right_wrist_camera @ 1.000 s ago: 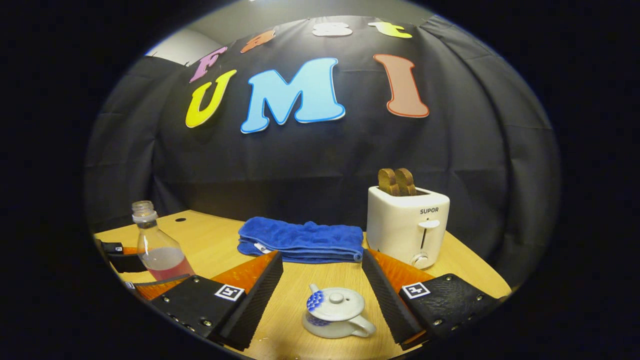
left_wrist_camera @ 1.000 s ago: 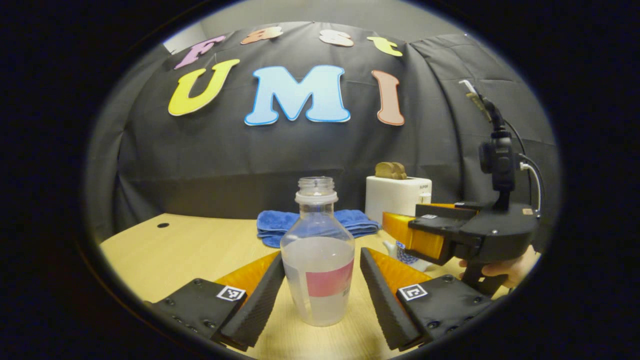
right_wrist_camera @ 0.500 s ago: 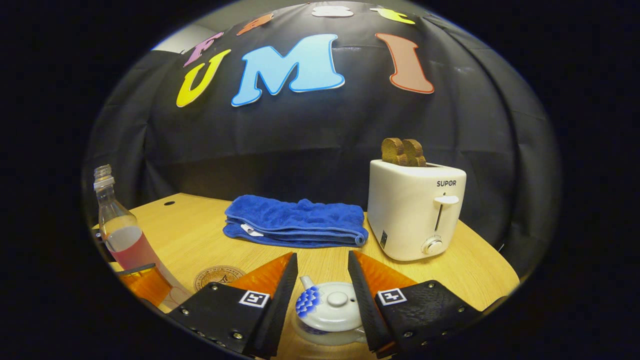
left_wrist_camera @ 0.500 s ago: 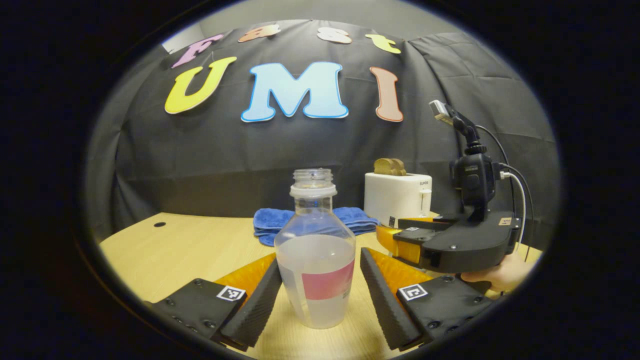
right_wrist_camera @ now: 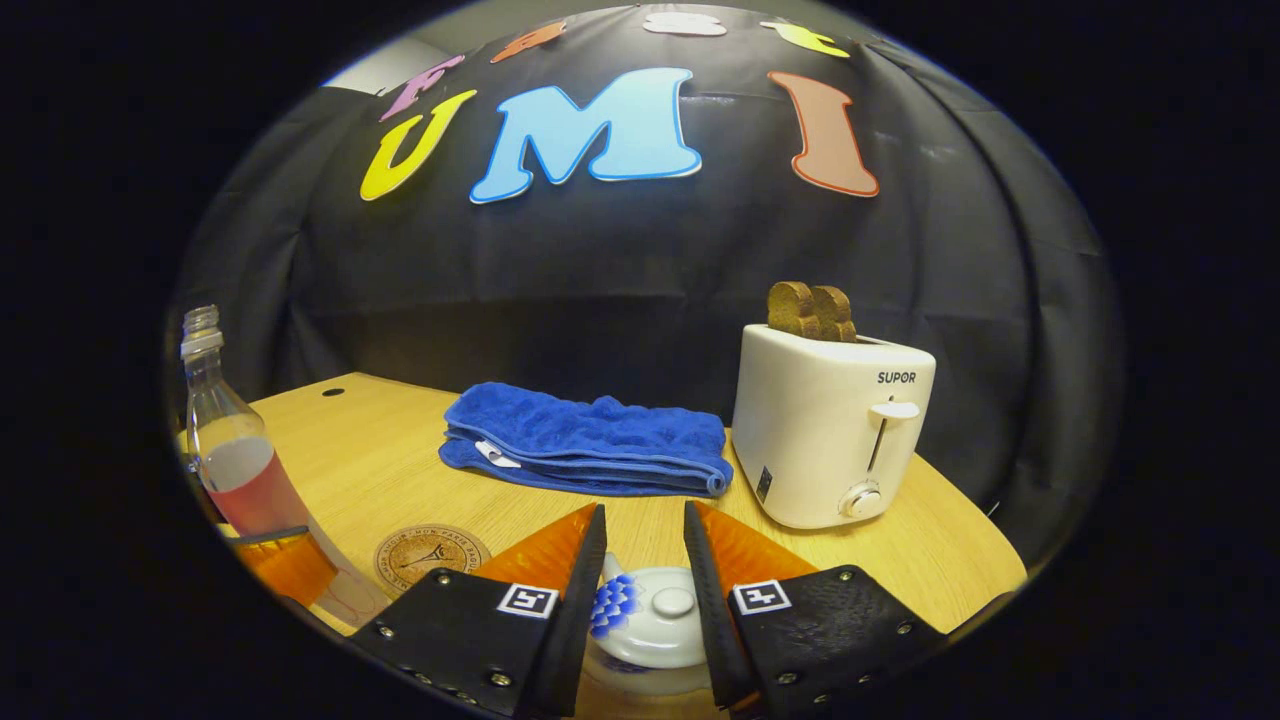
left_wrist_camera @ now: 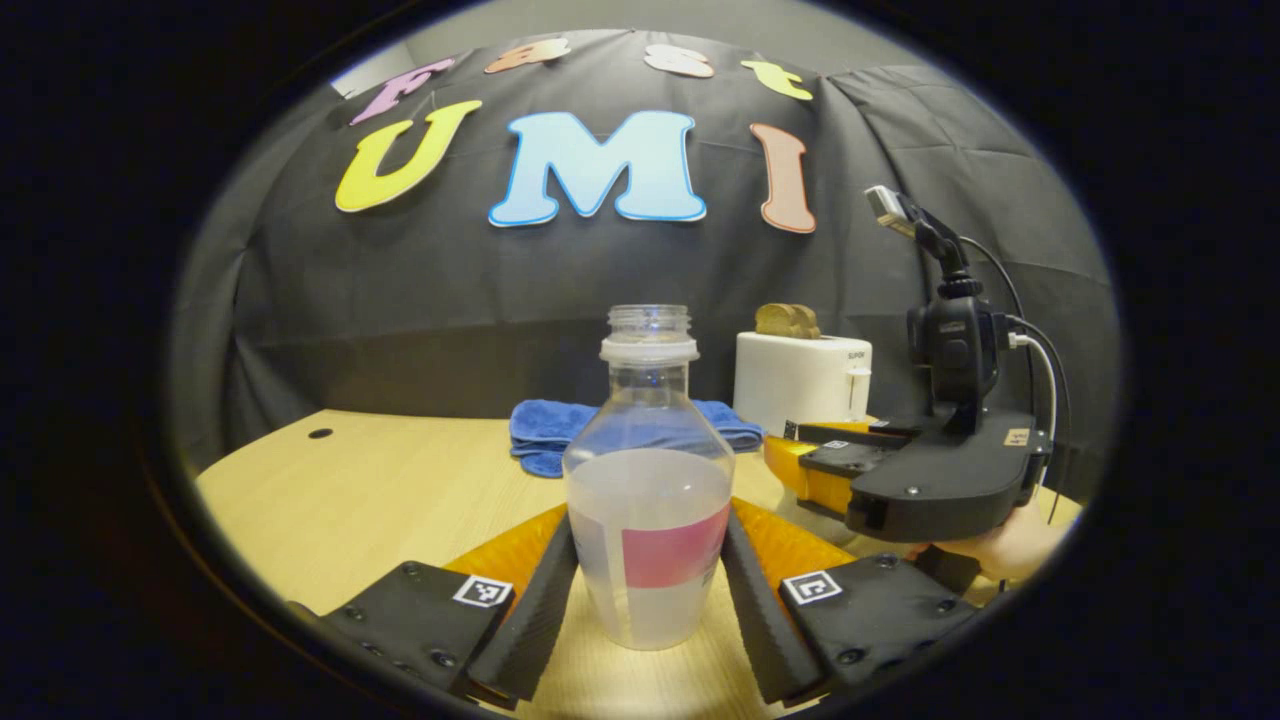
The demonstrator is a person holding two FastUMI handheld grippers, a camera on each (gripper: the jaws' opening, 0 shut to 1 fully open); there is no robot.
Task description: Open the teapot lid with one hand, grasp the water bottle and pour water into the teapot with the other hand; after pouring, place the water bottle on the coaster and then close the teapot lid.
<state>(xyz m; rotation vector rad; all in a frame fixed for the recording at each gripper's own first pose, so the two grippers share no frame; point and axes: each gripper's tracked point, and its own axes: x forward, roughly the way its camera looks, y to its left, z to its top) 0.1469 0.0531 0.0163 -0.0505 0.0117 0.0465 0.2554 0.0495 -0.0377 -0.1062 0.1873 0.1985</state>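
Left tool [left_wrist_camera: 648, 600]: pinching water bottle [left_wrist_camera: 650, 520] low on its body, upright on tabletop [left_wrist_camera: 380, 490].
Right tool [right_wrist_camera: 645, 590]: narrowly spread, straddling teapot lid [right_wrist_camera: 655, 615].
Technique: centre on knob, close, lift straight up.
Coaster [right_wrist_camera: 430, 550]: left of teapot.

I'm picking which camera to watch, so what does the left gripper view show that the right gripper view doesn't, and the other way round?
Left gripper view: the left gripper, its fingers against both sides of the water bottle, plus the right gripper from the side and the hand holding it.
Right gripper view: the teapot, lid on, its knob between the right gripper's fingers, and the coaster.
Both: bottle, blue towel, toaster, table.
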